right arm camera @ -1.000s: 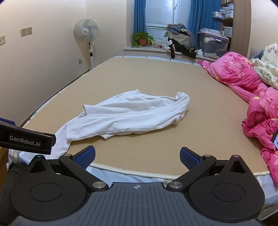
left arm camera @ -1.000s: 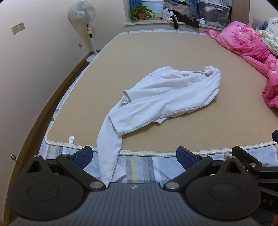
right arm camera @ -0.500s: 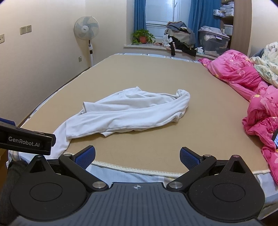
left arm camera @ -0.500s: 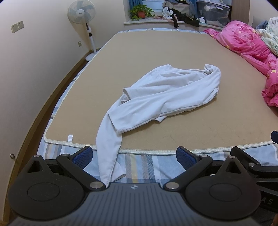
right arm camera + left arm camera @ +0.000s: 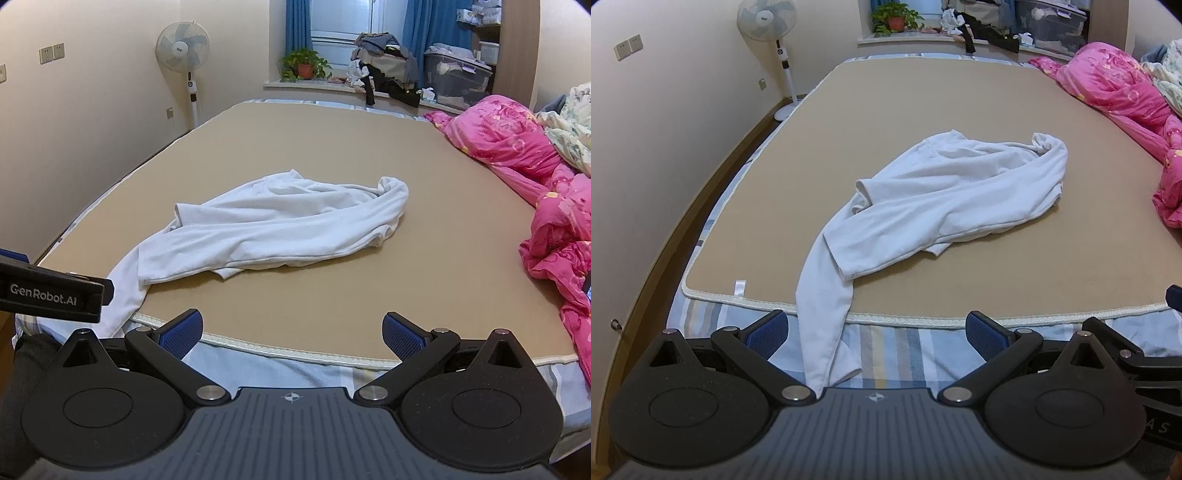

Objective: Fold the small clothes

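A crumpled white garment (image 5: 945, 199) lies across the tan mat (image 5: 960, 96) on the bed, and one end of it hangs over the mat's near edge onto the striped sheet (image 5: 897, 347). My left gripper (image 5: 875, 332) hovers open at the bed's near edge, with the hanging end just between its blue pads (image 5: 768, 330). In the right wrist view the same garment (image 5: 277, 225) lies further ahead. My right gripper (image 5: 293, 330) is open and holds nothing, short of the mat's edge. The left gripper's body (image 5: 51, 291) shows at the left of that view.
A pink quilt (image 5: 546, 192) is heaped along the bed's right side. A standing fan (image 5: 184, 62) is by the left wall. On the window sill are a potted plant (image 5: 304, 66), piled clothes (image 5: 384, 74) and a storage box (image 5: 458, 79).
Both grippers have edged slightly forward and lower toward the bed. The garment has not moved, and both grippers stay open.
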A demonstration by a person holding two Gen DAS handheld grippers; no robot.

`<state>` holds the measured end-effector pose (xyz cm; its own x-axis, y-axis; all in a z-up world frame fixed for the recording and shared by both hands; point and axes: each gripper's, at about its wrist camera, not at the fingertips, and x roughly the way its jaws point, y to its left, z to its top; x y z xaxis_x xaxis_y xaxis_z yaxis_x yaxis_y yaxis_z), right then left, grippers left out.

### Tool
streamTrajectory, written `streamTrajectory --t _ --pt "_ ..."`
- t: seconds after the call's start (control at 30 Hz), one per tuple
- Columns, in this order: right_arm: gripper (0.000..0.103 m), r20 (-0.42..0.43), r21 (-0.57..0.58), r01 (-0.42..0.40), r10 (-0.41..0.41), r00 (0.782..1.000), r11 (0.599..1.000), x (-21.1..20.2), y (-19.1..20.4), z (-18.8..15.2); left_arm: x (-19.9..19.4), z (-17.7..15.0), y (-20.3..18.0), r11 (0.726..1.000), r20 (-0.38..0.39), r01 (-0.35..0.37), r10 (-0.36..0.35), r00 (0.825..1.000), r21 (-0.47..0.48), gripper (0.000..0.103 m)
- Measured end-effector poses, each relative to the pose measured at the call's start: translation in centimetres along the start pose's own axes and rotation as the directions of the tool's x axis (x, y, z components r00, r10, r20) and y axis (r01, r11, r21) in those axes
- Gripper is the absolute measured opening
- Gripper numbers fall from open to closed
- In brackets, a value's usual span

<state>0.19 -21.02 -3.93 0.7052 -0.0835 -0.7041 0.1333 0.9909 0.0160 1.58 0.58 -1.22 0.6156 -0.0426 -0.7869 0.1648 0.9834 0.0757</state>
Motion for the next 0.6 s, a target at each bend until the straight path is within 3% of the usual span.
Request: streamTrajectory --t 0.2,0.37,0.43,0.53,0.6 --pt "0.102 -0.065 0.030 -0.028 0.030 0.997 0.999 3.8 -0.5 0.7 1.8 1.5 3.6 0.994 -0.001 -0.022 0.022 1.000 -0.104 0.102" --pt "0.102 -0.112 0.148 -0.079 0.096 0.989 0.986 11.0 -0.8 3.5 4.0 2.4 8.4 0.975 -0.041 -0.114 0.108 0.993 -0.190 0.102" --pt "0.102 -0.139 0.268 -0.119 0.161 0.977 0.956 14.5 -0.7 4.7 4.8 2.6 10.2 0.966 -0.038 -0.143 0.138 0.990 -0.218 0.102" --pt "0.102 -0.171 0.439 -0.201 0.301 0.938 0.876 20.1 0.8 6.3 6.0 2.4 12.2 0.956 -0.093 -0.195 0.178 0.980 -0.222 0.102" --pt "0.102 -0.198 0.540 -0.172 0.323 0.925 0.824 23.8 1.9 7.2 6.4 2.0 12.9 0.951 -0.137 -0.226 0.201 0.970 -0.209 0.102"
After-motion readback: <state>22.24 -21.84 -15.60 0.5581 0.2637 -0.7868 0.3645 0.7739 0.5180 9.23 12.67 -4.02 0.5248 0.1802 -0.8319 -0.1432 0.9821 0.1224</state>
